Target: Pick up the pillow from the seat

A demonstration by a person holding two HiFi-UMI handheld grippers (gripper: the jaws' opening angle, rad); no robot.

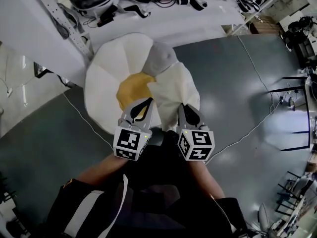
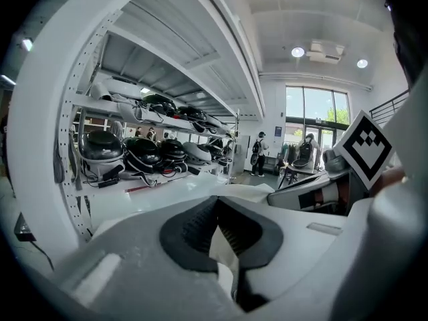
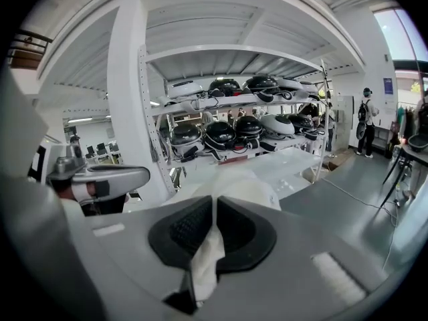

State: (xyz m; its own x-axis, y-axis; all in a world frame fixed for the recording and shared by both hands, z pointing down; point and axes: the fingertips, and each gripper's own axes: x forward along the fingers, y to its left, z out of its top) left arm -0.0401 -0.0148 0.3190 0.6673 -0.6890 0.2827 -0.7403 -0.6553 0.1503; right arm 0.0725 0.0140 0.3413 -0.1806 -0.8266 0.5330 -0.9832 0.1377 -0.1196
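Cream fabric of the flower-shaped pillow [image 1: 106, 73] is pinched between the closed jaws of the left gripper [image 1: 142, 104] and of the right gripper [image 1: 186, 109]. The pillow is held just ahead of both, above the grey floor [image 1: 233, 83].

Helmets [image 3: 221, 134] on white shelving [image 3: 127, 112]; cable [image 1: 86, 119] across grey floor [image 1: 233, 83].

Workshop hall, white metal shelving [image 3: 145, 122] loaded with dark helmets [image 3: 221, 134], grey floor [image 1: 233, 88], tall windows [image 2: 315, 116]
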